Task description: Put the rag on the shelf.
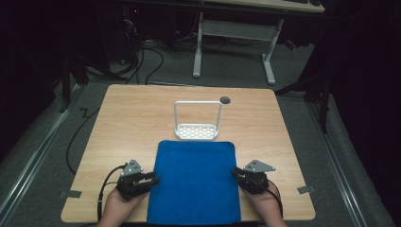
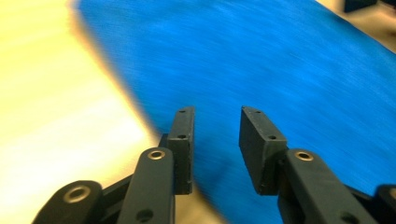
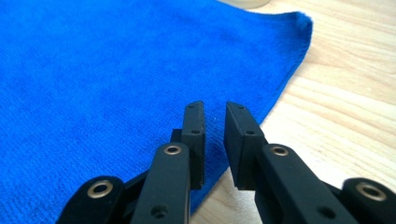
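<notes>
A blue cloth [image 1: 195,182] lies flat on the counter [image 1: 123,123], its long axis running away from the person – a white rack [image 1: 197,124] stands just beyond its far edge. The left claw [image 1: 152,181] and right claw [image 1: 235,173] flank it, each at a side edge, equally near. Both are parted and grasp nothing – the right one's gap is narrower.

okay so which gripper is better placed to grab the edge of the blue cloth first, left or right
Probably the right gripper: its narrowly parted jaws sit right at the blue cloth's edge, ready to pinch. The left gripper is also at its edge, but its jaws gape wider and its view is motion-blurred.
</notes>
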A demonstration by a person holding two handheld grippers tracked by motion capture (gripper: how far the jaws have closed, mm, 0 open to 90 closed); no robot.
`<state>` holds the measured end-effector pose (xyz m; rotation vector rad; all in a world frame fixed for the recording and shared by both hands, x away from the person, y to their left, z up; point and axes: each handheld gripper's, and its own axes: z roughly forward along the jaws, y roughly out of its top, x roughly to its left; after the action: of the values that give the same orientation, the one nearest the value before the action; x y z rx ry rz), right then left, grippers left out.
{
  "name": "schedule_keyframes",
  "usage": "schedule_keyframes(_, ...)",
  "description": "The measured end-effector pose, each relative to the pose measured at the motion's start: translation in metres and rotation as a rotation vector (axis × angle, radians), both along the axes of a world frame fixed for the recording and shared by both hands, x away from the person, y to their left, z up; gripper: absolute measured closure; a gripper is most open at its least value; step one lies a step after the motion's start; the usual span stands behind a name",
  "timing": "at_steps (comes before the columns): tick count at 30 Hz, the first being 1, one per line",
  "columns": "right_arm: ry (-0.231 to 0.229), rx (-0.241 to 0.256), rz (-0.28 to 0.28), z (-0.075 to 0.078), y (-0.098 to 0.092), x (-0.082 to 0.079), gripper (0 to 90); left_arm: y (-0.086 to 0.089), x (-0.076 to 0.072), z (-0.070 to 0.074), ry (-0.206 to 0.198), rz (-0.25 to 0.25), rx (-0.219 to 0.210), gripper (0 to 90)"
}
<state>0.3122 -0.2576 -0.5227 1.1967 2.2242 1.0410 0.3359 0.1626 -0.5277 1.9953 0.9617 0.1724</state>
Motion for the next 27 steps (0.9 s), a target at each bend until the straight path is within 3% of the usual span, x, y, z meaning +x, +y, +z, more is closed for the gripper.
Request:
schedule_keyframes(1,0.000,0.000,0.000,0.000,0.000,0.000,78.9,0.000,0.000,0.000,0.000,0.000,0.000,64.9)
schedule_keyframes(2,-0.006,0.007,-0.002,0.002,-0.002,0.000,78.7,0.004,0.012,0.000,-0.012,0.055,0.006,64.2)
schedule_keyframes(3,-0.006,0.007,-0.002,0.002,-0.002,0.000,78.7,0.004,0.012,0.000,-0.012,0.055,0.006,64.2)
schedule_keyframes(7,-0.006,0.029,0.000,0.002,-0.005,0.000,78.3,0.005,0.045,0.001,-0.011,0.151,-0.003,65.2)
schedule_keyframes(13,-0.006,0.027,0.016,0.002,-0.002,-0.002,77.8,-0.008,0.086,0.006,-0.011,0.201,0.010,63.2)
schedule_keyframes(14,-0.004,0.024,0.017,0.002,-0.002,-0.002,77.6,-0.009,0.092,0.005,-0.019,0.209,-0.005,62.0)
schedule_keyframes(15,-0.002,0.026,0.018,0.002,-0.001,-0.002,77.5,-0.010,0.096,0.005,-0.006,0.209,-0.016,61.7)
schedule_keyframes(20,0.002,0.023,0.023,0.001,-0.001,-0.001,77.1,-0.022,0.112,0.002,-0.005,0.205,0.053,60.1)
schedule_keyframes(27,0.001,0.022,0.023,0.000,-0.001,-0.001,75.7,-0.029,0.117,-0.003,0.007,0.195,0.058,61.9)
